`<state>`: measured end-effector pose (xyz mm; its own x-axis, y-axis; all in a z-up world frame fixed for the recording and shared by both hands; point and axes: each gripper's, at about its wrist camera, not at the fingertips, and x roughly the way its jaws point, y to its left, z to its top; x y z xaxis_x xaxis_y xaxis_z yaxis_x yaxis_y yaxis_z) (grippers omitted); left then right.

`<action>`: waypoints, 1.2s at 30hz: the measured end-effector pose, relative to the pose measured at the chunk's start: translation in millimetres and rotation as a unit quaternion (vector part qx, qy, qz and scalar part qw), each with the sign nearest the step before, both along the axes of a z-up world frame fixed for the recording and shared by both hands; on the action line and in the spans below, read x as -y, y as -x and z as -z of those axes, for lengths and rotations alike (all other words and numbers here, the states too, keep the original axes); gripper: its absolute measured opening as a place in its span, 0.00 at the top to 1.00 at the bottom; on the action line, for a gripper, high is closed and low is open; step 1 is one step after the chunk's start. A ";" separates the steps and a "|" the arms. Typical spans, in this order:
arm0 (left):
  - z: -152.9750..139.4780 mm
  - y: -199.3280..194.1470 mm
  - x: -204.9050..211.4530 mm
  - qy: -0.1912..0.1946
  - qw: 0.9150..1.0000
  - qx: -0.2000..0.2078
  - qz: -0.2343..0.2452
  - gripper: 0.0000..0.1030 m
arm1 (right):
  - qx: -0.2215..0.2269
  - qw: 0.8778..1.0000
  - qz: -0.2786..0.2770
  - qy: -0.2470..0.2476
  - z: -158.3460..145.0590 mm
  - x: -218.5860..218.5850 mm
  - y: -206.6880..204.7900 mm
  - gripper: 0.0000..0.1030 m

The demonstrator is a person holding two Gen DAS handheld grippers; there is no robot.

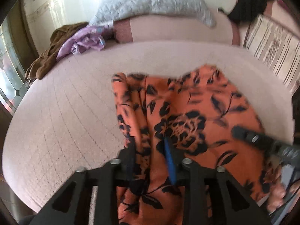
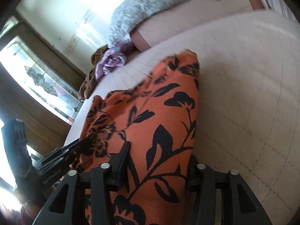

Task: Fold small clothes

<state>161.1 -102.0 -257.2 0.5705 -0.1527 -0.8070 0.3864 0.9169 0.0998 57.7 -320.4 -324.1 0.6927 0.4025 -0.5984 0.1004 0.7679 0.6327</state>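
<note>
An orange cloth with black flowers (image 1: pixel 187 116) lies spread on the pink quilted bed (image 1: pixel 71 112), its left side bunched into folds. My left gripper (image 1: pixel 150 150) stands over the cloth's near part, jaws apart. A fold of cloth lies between its dark finger and its blue pad (image 1: pixel 169 161) without being pinched. In the right wrist view the same cloth (image 2: pixel 159 116) fills the gap of my right gripper (image 2: pixel 157 159), whose fingers stand wide; its right finger is partly covered by the cloth's edge. Each gripper shows in the other's view: the right gripper (image 1: pixel 249 136), the left gripper (image 2: pixel 80 144).
A grey blanket (image 1: pixel 153 1) lies over a pink bolster at the bed's far side. Brown and lilac clothes (image 1: pixel 75 43) are heaped at the far left corner, with a black garment (image 1: pixel 249 5) at the far right. A window (image 2: pixel 37 78) stands left of the bed.
</note>
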 end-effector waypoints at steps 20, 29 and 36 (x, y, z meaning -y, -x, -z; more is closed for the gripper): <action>-3.2 19.8 10.5 0.015 1.000 -0.010 -0.001 0.64 | 0.032 0.997 -0.005 0.071 -1.3 -11.7 -22.9 0.45; -26.4 37.1 -2.7 -0.018 1.000 -0.003 0.019 0.44 | -0.015 0.997 0.029 0.075 -12.6 1.6 -8.2 0.30; -58.3 57.1 -3.8 -0.065 0.994 0.086 0.010 0.31 | 0.057 0.988 0.096 0.105 -74.7 7.6 40.5 0.34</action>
